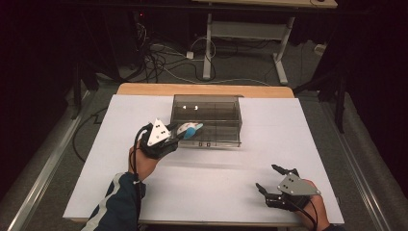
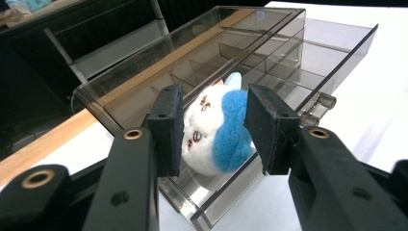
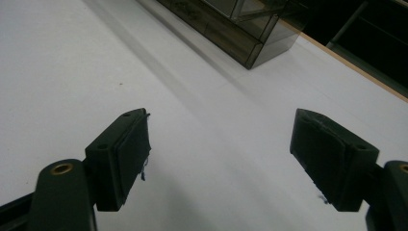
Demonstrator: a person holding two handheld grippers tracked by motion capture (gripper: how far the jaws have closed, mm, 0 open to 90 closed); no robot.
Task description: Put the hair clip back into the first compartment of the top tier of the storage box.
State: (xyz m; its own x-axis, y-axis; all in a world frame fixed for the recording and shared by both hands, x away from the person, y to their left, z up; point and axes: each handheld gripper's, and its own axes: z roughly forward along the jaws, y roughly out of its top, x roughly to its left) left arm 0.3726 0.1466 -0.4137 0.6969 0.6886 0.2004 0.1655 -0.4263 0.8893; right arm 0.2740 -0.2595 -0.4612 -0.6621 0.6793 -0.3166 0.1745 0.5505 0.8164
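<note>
— Tabletop (image 1: 202, 192) layout, how does it read?

— White sheet over a wooden top. A smoky clear organizer box (image 1: 211, 120) with divided compartments sits toward the far middle, its lid swung open.

— And the left tool (image 1: 179, 133)?

— It is at the box's near left corner, with a small plush toy (image 2: 216, 130), white with a blue patch and a pale blue ear, between its jaws. The pads sit against the toy on both sides in the left gripper view, so it is clamped on the toy. The toy is over the box's front edge, above the nearest compartments; whether it touches the box cannot be told.

— The right tool (image 1: 270, 178)?

— Near the tabletop's front right, well apart from the box. Its jaws stand wide, with bare white surface between them. The box's corner shows far ahead in the right gripper view.

— The person?

— A dark striped sleeve (image 1: 118, 204) on the left forearm; each hand grips its tool from behind.
</note>
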